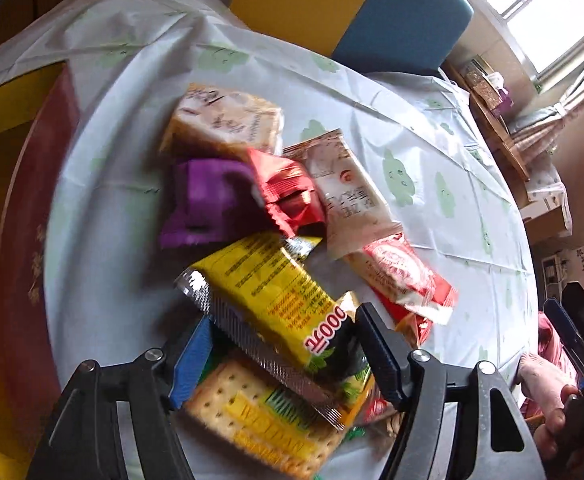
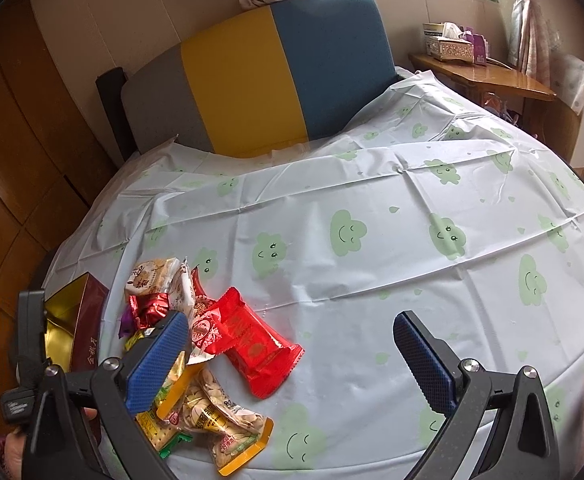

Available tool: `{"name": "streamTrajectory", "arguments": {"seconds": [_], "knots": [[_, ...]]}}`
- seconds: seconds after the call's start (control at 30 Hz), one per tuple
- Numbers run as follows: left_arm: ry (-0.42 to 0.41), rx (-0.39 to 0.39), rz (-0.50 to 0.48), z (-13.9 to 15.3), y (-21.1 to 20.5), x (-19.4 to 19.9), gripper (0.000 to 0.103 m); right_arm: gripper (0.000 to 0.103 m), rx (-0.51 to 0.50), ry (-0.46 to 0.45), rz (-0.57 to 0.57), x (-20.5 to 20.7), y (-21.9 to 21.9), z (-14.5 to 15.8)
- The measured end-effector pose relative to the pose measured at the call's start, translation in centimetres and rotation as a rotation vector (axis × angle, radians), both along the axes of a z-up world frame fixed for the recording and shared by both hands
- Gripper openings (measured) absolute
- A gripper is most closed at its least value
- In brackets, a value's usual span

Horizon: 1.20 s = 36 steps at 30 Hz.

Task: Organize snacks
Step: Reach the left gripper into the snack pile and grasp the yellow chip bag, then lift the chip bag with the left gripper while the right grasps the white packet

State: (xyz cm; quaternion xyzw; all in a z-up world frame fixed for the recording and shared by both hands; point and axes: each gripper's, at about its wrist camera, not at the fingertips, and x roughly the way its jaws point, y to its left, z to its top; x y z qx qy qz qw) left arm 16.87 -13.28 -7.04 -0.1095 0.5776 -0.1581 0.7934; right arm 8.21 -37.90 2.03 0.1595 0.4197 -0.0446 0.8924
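Sorting snack pile [image 2: 196, 344] on tablecloth [image 2: 372, 248]: left gripper [image 1: 284, 344] part-closed about yellow packet [image 1: 268, 292], grip unconfirmed, lift and carry to box [image 2: 72, 320] likely next; right gripper [image 2: 292, 360] wide open, holding nothing; box interior gold, contents not visible.

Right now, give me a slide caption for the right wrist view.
Open right hand-held gripper hovers over the snack pile on the cloud-print tablecloth, red box at left.

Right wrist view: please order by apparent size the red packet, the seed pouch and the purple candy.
1. red packet
2. seed pouch, similar in size and nearer the camera, so unsure
3. purple candy, partly hidden
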Motion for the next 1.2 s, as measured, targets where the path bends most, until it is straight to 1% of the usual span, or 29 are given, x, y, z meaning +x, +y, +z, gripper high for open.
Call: {"name": "streamTrajectory", "arguments": {"seconds": [0.07,0.17,0.23,0.3,0.37,0.43,0.6,0.7,0.77,0.87,0.9,0.93,0.97,1.03,1.13,1.2], "knots": [[-0.031,0.026,-0.044,0.2,-1.3,0.4,0.058,0.103,-0.005,0.008,-0.005,0.0,-0.1,-0.1],[-0.064,0.061,-0.119,0.6,-2.8,1.0,0.047,0.103,-0.012,0.025,-0.013,0.2,-0.2,-0.4],[-0.085,0.056,-0.149,0.8,-3.0,0.8,0.044,0.103,-0.016,0.048,-0.014,0.3,-0.3,-0.8],[-0.098,0.035,-0.159,1.0,-2.5,0.4,0.041,0.103,-0.016,0.062,-0.002,0.5,-0.2,-1.1],[-0.124,0.019,-0.165,1.4,-1.6,-0.2,0.037,0.103,-0.036,0.080,0.014,0.7,0.2,-1.4],[-0.155,0.004,-0.170,2.2,0.0,-1.2,0.036,0.103,-0.047,0.092,0.027,0.8,0.5,-1.6],[-0.247,0.016,-0.211,4.4,2.3,-3.9,0.036,0.102,-0.059,0.127,0.044,1.0,0.9,-2.2],[-0.282,0.020,-0.207,5.3,3.6,-5.3,0.036,0.095,-0.061,0.149,0.051,1.2,1.1,-2.6],[-0.295,0.005,-0.199,5.6,4.4,-5.9,0.036,0.084,-0.061,0.163,0.061,1.3,1.4,-2.8],[-0.299,-0.025,-0.179,6.0,5.5,-6.8,0.036,0.074,-0.077,0.189,0.082,1.5,2.0,-3.3],[-0.304,-0.030,-0.175,6.2,5.8,-7.1,0.036,0.072,-0.076,0.197,0.094,1.6,2.2,-3.4],[-0.312,-0.029,-0.170,6.3,6.0,-7.4,0.036,0.067,-0.073,0.203,0.107,1.7,2.5,-3.5],[-0.320,-0.029,-0.168,6.5,6.5,-7.8,0.036,0.065,-0.071,0.211,0.124,1.8,2.9,-3.7],[-0.327,-0.031,-0.162,6.6,6.8,-8.1,0.036,0.065,-0.057,0.227,0.160,2.1,3.9,-4.0],[-0.334,-0.038,-0.150,6.6,7.5,-8.6,0.036,0.065,0.005,0.241,0.210,3.4,5.7,-4.4],[-0.336,-0.045,-0.144,6.7,8.1,-8.9,0.036,0.065,0.000,0.231,0.244,4.6,7.2,-4.3]]}}
